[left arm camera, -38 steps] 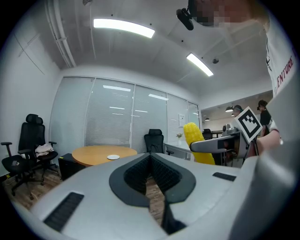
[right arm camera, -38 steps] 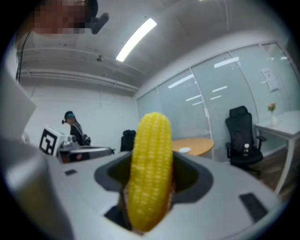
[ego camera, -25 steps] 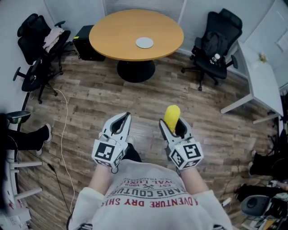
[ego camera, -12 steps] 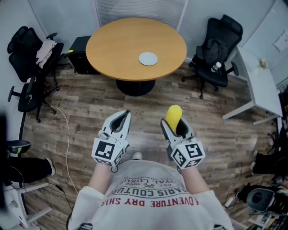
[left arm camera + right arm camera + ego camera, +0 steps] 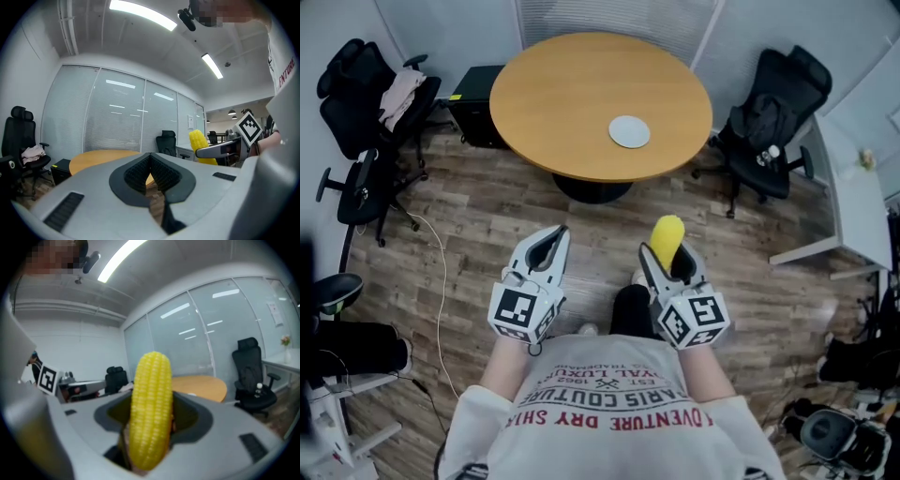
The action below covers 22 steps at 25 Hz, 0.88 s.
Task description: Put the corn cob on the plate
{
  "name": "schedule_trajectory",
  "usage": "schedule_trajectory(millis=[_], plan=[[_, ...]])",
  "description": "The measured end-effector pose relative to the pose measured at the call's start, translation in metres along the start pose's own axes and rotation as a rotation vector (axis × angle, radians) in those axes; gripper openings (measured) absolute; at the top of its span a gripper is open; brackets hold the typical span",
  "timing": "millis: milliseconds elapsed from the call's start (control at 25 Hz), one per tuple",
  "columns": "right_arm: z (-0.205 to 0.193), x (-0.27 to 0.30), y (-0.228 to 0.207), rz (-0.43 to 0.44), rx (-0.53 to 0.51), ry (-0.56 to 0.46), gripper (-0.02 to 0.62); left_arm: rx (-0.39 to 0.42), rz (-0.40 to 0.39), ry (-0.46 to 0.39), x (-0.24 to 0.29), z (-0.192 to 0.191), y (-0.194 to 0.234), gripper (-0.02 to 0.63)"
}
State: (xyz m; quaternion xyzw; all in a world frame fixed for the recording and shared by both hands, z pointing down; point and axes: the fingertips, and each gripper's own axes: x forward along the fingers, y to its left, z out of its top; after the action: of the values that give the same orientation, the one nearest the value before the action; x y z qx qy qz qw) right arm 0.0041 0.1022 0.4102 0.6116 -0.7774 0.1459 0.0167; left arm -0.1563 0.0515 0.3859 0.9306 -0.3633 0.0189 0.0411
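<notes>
A yellow corn cob stands upright between the jaws of my right gripper, which is shut on it; it fills the middle of the right gripper view as corn cob. A small pale plate lies on the round wooden table, well ahead of both grippers. My left gripper is held level beside the right one, jaws closed with nothing between them; its pads meet in the left gripper view, where the corn cob shows at the right.
Black office chairs stand at the left and at the right of the table. A white desk runs along the right. A cable trails over the wood floor. A black box sits by the table's left side.
The table and plate have shifted right and slightly nearer in the head view as the person moves. Both grippers keep their pose, the corn still held.
</notes>
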Motion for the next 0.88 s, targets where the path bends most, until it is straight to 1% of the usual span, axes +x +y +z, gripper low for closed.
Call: schedule_trajectory(millis=[120,320,480,640,880], plan=[[0.0,0.029,-0.013,0.027,-0.002,0.01,0.268,0.008,0.032,0.003,0.019,-0.004,0.017,0.034],[0.008,0.085,-0.041,0.102,-0.029,0.032,0.268,0.011,0.103,0.002,0.063,-0.005,0.045,0.034],[0.03,0.134,-0.073,0.161,-0.073,0.048,0.268,0.005,0.159,0.007,0.115,0.004,0.063,0.034],[0.048,0.179,-0.108,0.216,-0.075,0.058,0.268,0.015,0.201,0.023,0.169,0.011,0.076,0.034],[0.06,0.235,-0.162,0.288,-0.096,0.092,0.268,-0.002,0.263,0.03,0.245,0.008,0.093,0.034]])
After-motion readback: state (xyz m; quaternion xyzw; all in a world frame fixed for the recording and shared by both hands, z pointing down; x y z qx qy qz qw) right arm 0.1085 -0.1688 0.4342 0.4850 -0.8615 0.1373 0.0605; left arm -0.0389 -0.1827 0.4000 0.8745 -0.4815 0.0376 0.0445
